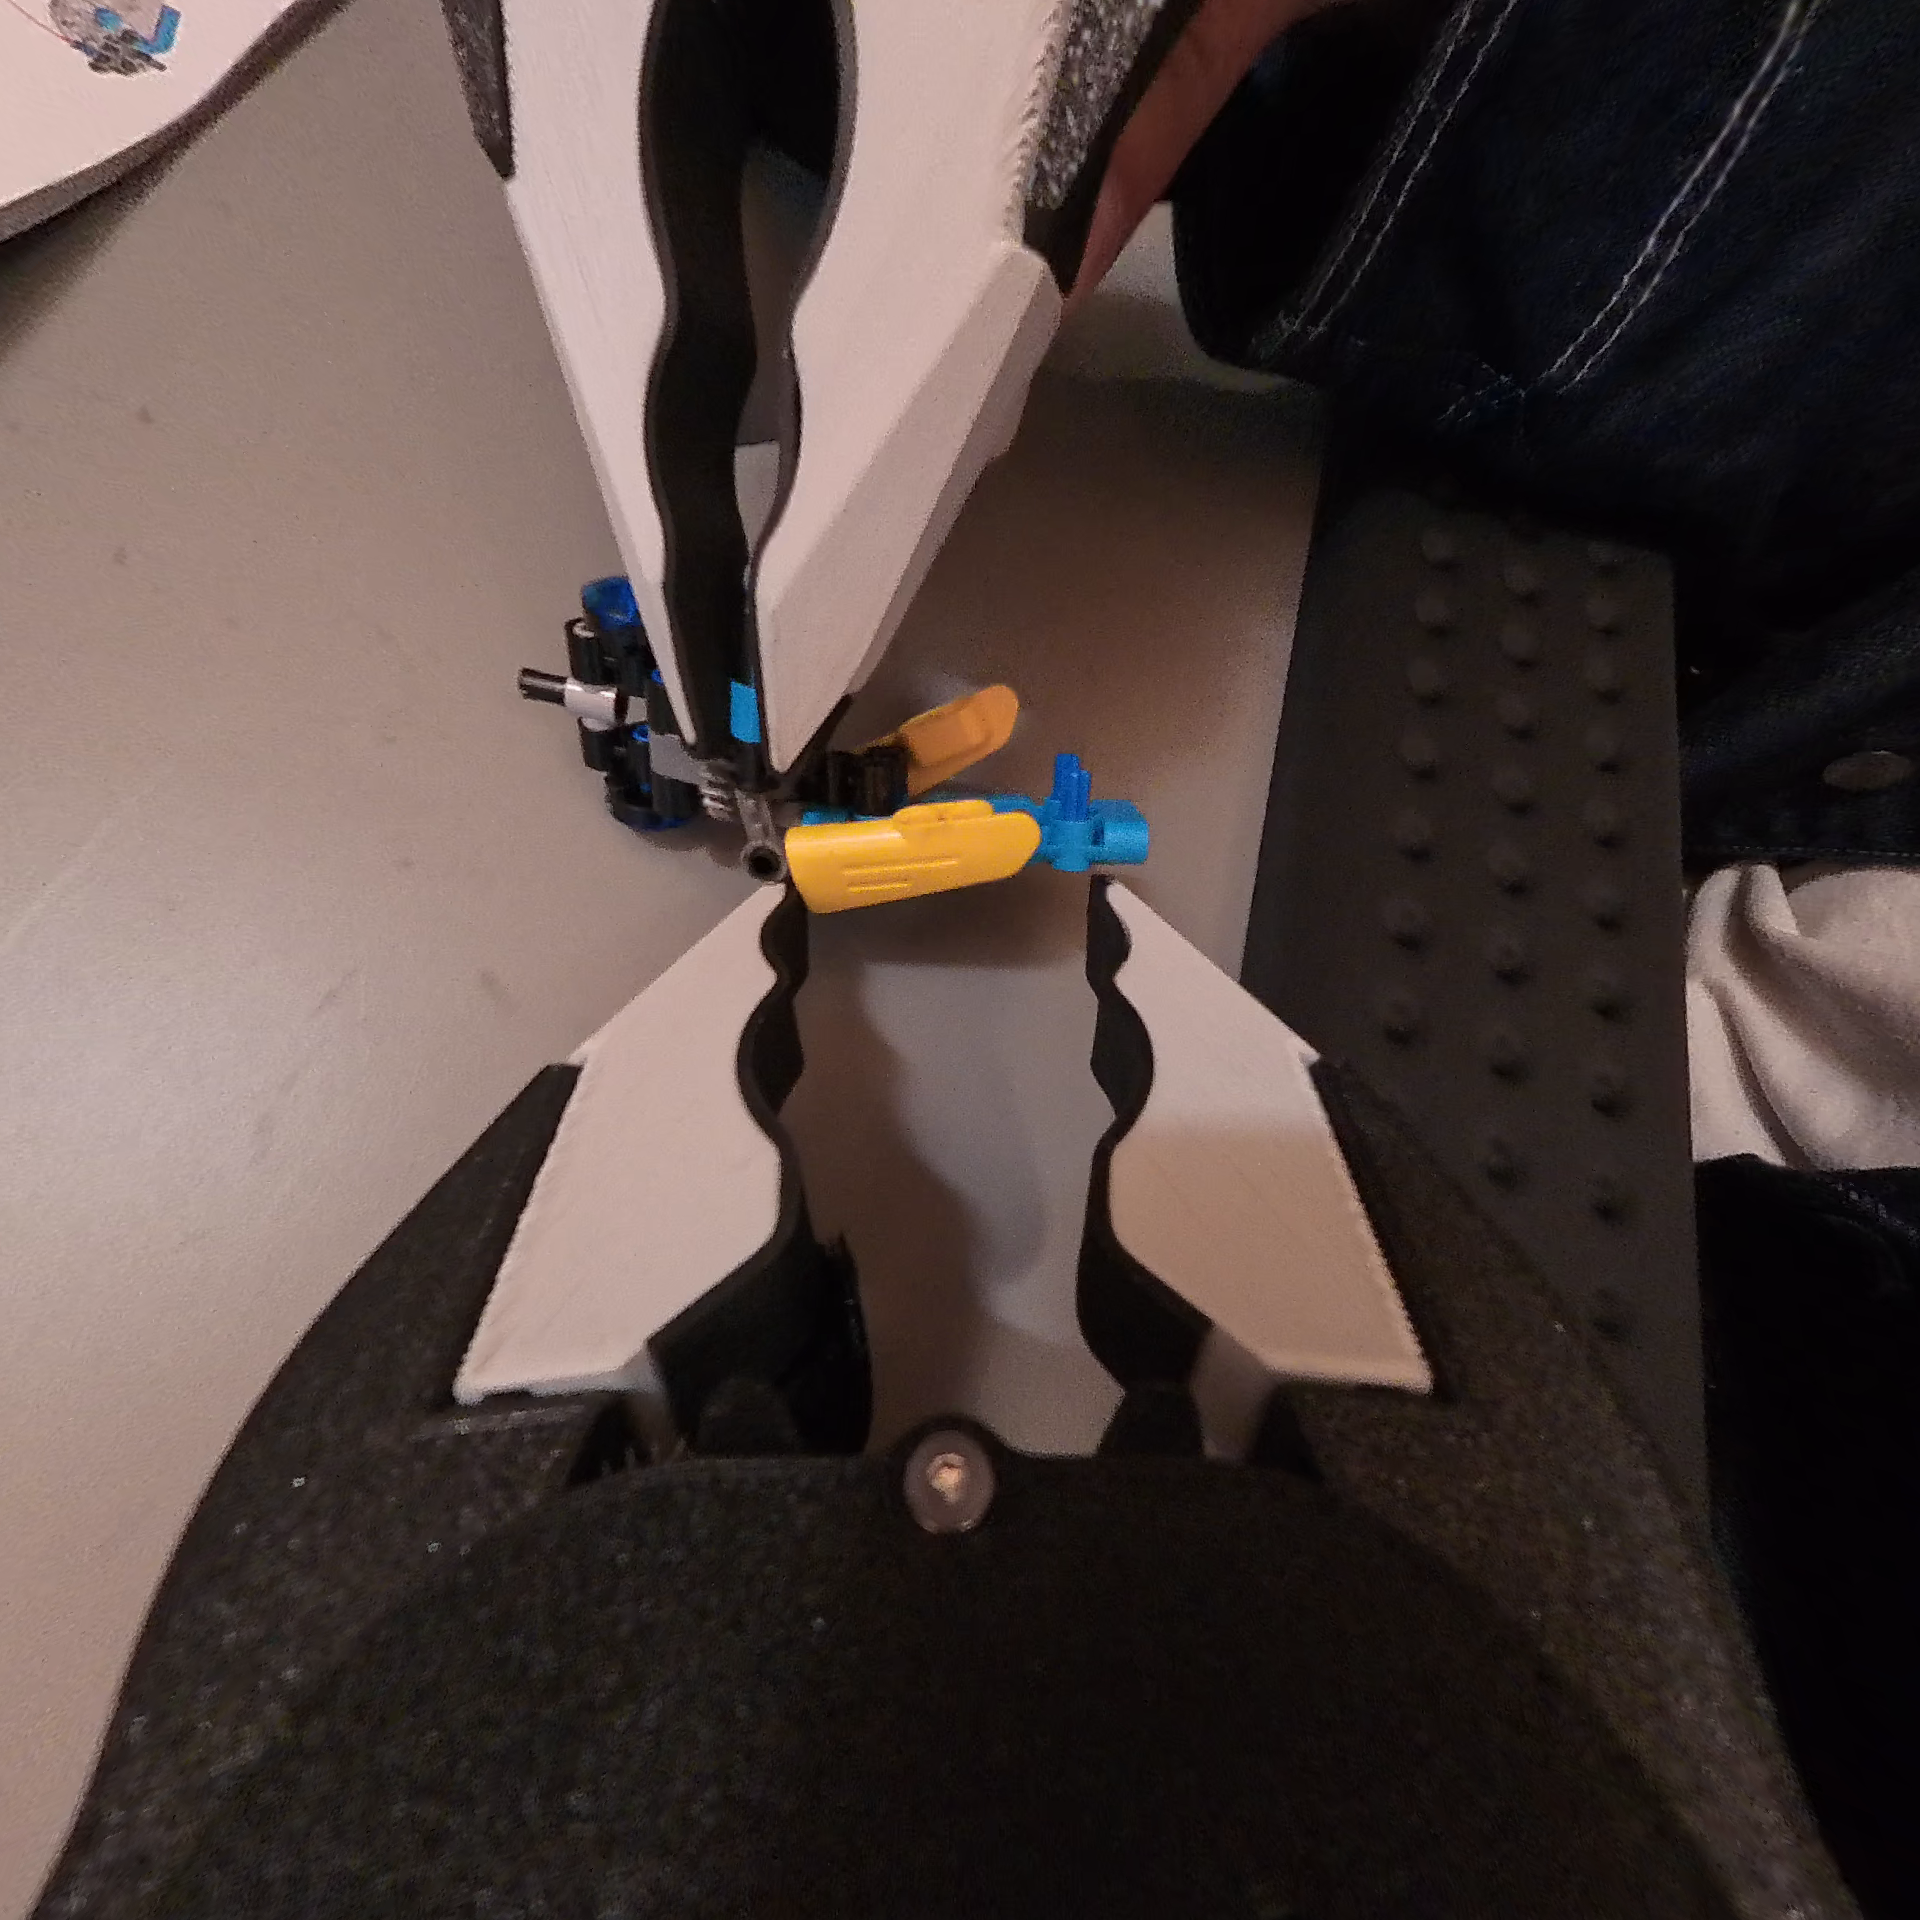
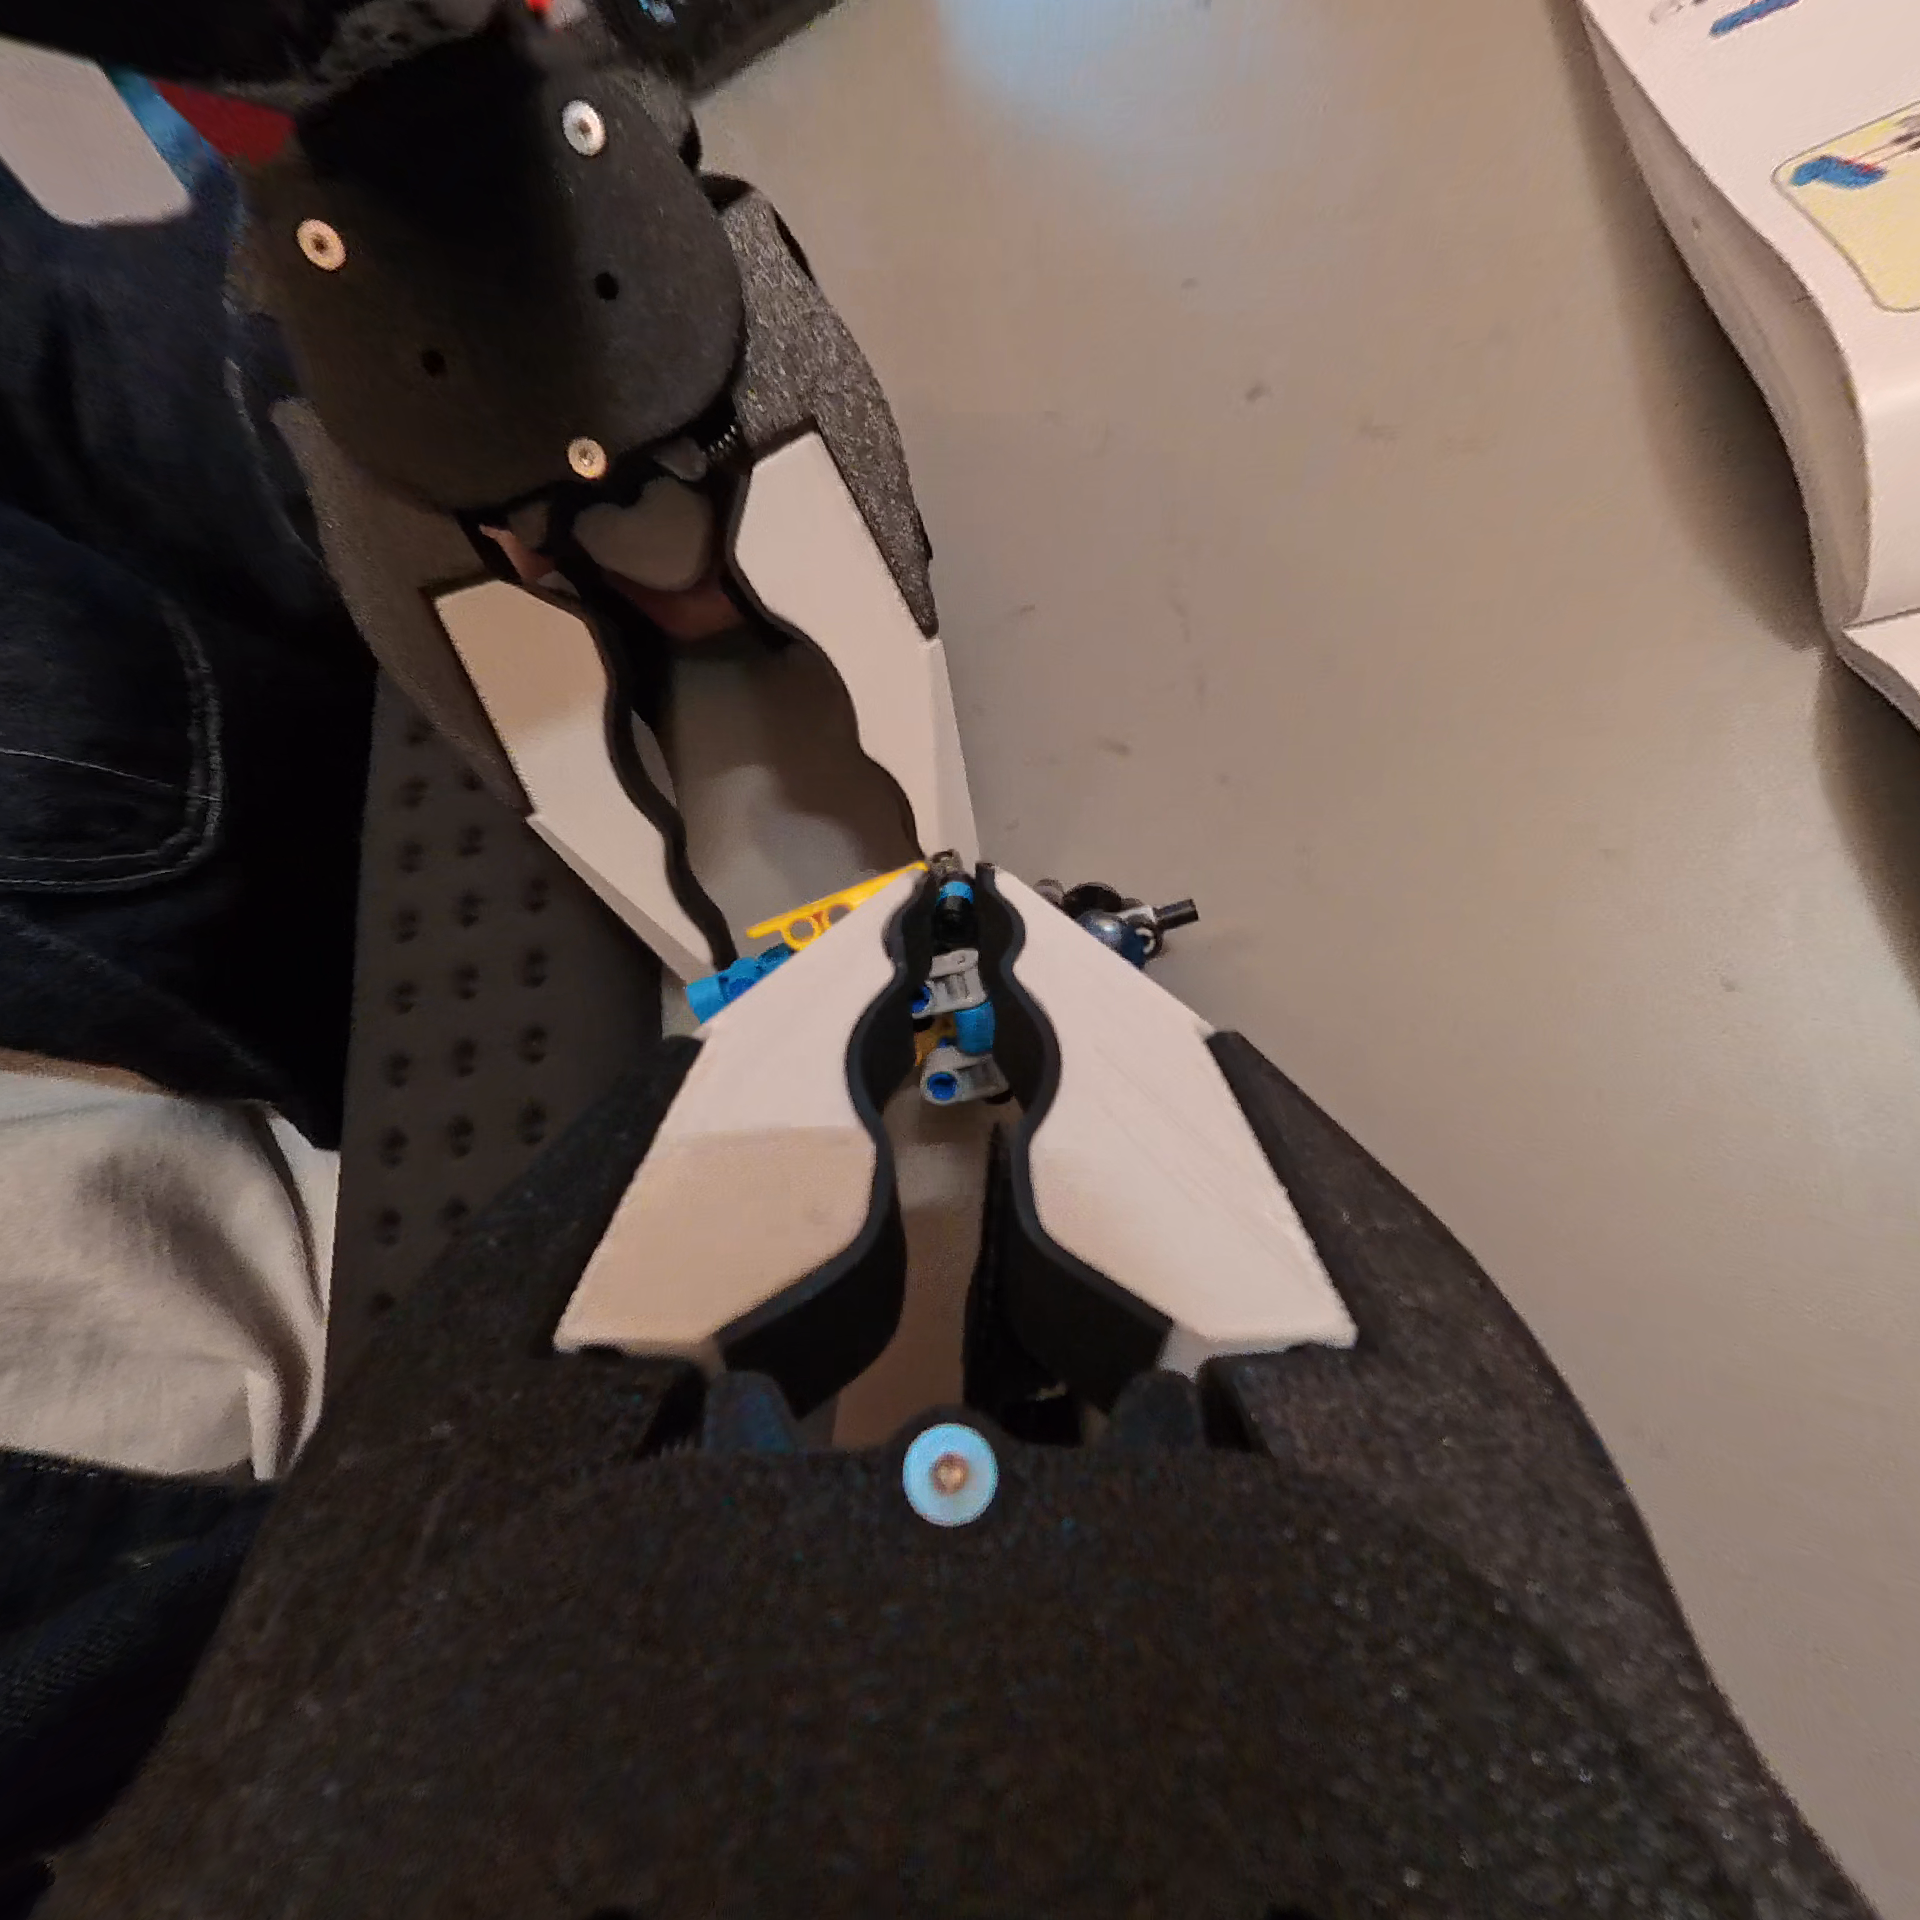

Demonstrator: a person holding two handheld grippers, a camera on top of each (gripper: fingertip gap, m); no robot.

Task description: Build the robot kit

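Table point(image 1: 260, 935): we log a plain beige surface carrying everything else. Studded dark plate point(image 1: 1475, 883): lies at the table's edge beside a person's denim sleeve point(image 1: 1610, 208). Printed booklet point(image 2: 1766, 260): far corner, well apart.

Right gripper point(image 2: 951, 883): we find it closed narrow on the grey-and-blue middle of the small brick model point(image 1: 894, 821).

Left gripper point(image 1: 940, 894): spread wide, holding nothing, tips just short of the yellow panel point(image 1: 909, 852).

Handling note: we judge the pinch must stay firm and level, since the model's yellow and blue ends overhang unsupported.
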